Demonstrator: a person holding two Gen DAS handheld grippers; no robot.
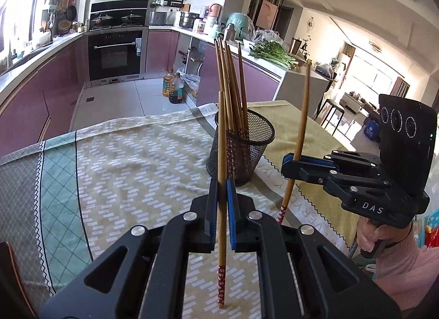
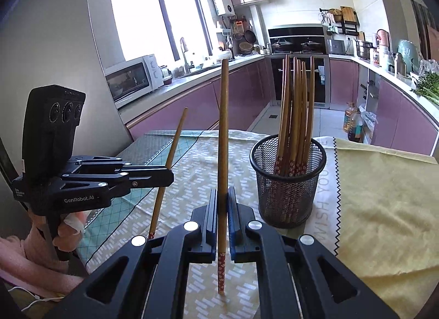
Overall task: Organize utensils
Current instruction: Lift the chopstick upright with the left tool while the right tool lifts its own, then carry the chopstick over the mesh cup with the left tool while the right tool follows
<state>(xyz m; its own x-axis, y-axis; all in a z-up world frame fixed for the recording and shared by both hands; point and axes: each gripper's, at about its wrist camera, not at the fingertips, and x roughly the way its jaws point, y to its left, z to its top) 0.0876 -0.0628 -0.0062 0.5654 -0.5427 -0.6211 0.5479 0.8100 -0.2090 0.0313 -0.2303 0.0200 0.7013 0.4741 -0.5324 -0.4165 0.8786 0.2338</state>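
Beside mesh cup (image 1: 241,151), upright red-tipped chopstick (image 1: 222,209)

Worktop (image 1: 115,160) covered with a patterned green and yellow cloth (image 2: 197,171); a plain yellow cloth (image 2: 384,209) overlaps its right part. Kitchen behind: built-in black oven (image 1: 115,54), white microwave (image 2: 131,79), purple cabinets (image 2: 192,102), window (image 2: 153,14). Two oil bottles (image 1: 173,87) on the floor; leafy greens (image 1: 271,53) on the counter.
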